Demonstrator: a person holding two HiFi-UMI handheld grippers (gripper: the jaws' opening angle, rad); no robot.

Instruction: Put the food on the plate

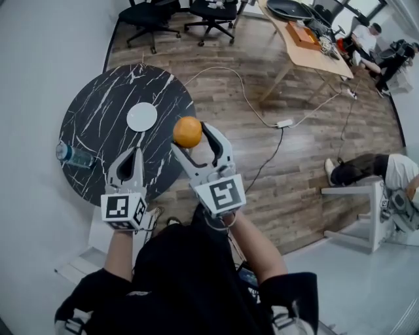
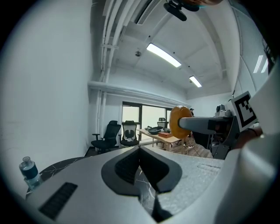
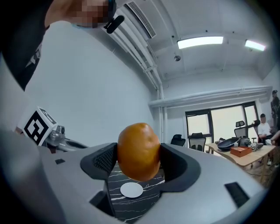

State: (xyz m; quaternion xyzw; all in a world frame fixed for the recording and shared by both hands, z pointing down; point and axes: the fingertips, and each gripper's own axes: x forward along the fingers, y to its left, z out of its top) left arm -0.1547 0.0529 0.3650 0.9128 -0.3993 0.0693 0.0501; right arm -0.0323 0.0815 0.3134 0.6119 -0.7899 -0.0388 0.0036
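Note:
My right gripper [image 1: 191, 137] is shut on an orange round food item [image 1: 187, 131], held in the air over the near right edge of the round black marble table [image 1: 98, 111]. The same orange food [image 3: 138, 152] fills the space between the right jaws, and the small white plate [image 3: 131, 190] shows below it on the table. In the head view the white plate [image 1: 142, 116] lies near the table's middle, left of and beyond the fruit. My left gripper [image 1: 133, 159] hovers over the table's near edge, shut and holding nothing [image 2: 141, 154]. From the left gripper view the fruit [image 2: 177, 123] appears at right.
A clear water bottle [image 1: 72, 156] lies at the table's left edge. Office chairs [image 1: 154, 16] stand beyond the table. A wooden desk [image 1: 308, 46] with clutter is at the back right. White cables [image 1: 262, 118] run across the wooden floor. People sit at far right [image 1: 366, 167].

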